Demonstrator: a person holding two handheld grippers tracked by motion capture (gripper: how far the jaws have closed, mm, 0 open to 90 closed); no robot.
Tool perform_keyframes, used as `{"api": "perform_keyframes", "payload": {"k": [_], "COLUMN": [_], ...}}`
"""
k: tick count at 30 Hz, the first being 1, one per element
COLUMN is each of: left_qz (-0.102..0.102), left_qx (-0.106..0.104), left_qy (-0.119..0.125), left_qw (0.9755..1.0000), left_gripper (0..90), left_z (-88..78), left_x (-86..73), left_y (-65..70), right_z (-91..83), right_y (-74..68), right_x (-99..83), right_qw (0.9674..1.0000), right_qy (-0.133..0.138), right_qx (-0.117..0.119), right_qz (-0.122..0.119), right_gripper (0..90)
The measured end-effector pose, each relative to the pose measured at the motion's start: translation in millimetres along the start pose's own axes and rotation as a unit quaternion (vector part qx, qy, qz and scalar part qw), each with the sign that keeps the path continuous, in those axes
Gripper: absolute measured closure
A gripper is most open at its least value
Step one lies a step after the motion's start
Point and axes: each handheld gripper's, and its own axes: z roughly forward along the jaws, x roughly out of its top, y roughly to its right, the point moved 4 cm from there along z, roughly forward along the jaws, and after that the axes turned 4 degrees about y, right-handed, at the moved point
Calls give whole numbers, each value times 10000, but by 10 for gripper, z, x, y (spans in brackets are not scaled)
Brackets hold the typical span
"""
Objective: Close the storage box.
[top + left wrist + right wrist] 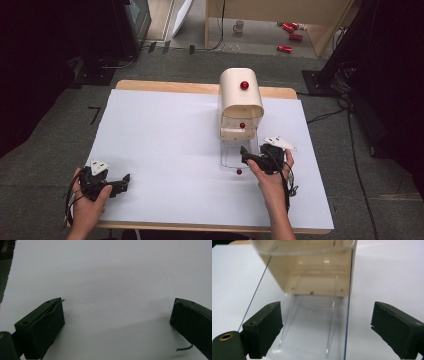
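At the near left corner of a wooden table [170, 87] covered by a white sheet [165, 140], a person's left hand [87, 202] holds the left gripper [122, 183], a black two-jaw tool with a grey three-cornered plate on top and a cable trailing off the table's near edge. In the left gripper view its jaws stand wide apart over bare white sheet, with nothing between them; a short loose wire end [184, 348] curls from the jaw at the right of that view.

Right of the table's centre, toward the far edge, stands a cream-coloured box with a rounded roll-top cover [241, 92] bearing a red round knob [244, 85]. A second red knob [242, 125] shows on the box's lower front. A clear plastic drawer [230, 155] reaches out from the box's open front toward the near edge, and a third small red knob [239, 171] sits at its near end.

Just right of that drawer, the person's right hand [272, 172] holds the right gripper [245, 153], of the same black make, pointed at the box. In the right gripper view its jaws are spread wide, empty, on either side of the clear drawer, whose transparent floor and rails run back into the cream interior of the box. Whether either jaw touches the drawer's wall cannot be told.

On the floor beyond the table lie a white mug [238, 26] and several red cans [290, 35].
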Motion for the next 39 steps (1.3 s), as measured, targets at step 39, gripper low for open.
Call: {"api": "perform_keyframes", "payload": {"k": [39], "left_qz": [8], "left_qx": [0], "left_qy": [-9], "left_qw": [10000], "left_gripper": [0], "left_z": [1], "left_x": [2], "left_y": [-1], "right_z": [-59], "right_y": [-108], "right_x": [-836], "right_qw": [9968], "right_qy": [-609], "right_qx": [-325], "right_qz": [-406], "right_gripper": [112]}}
